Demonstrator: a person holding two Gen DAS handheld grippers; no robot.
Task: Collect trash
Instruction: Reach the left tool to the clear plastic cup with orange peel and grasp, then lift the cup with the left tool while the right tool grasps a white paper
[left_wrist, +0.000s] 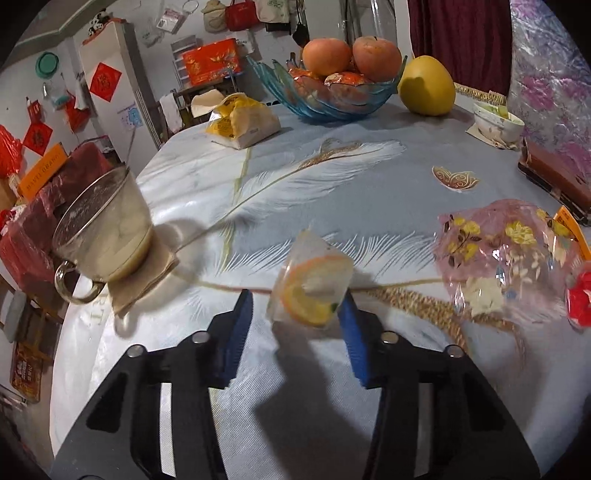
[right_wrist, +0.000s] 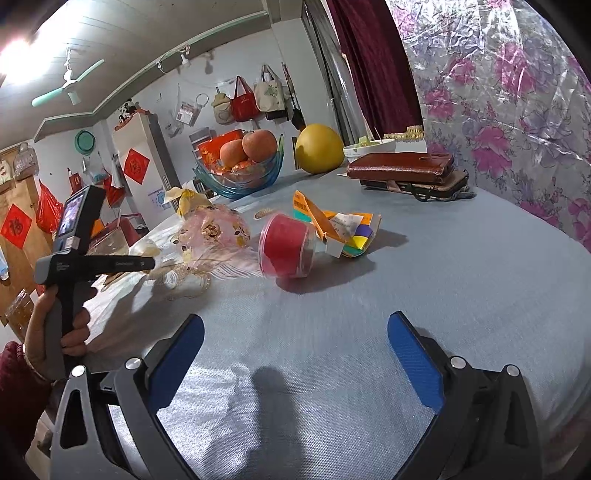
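Between left tool (left_wrist: 295, 306) pads: lemon-slice packet (left_wrist: 312, 286).

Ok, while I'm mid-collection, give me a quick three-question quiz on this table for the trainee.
1. True or false: the right gripper has the red tub clamped between its fingers.
2. What sits between the fingers of the left gripper? A) a brown wallet B) a clear packet with a lemon slice C) a yellow pomelo
3. In a few words: what does the glass cup stand on?

Key
1. False: its fingers are spread wide with only bare tablecloth between them.
2. B
3. A folded napkin.
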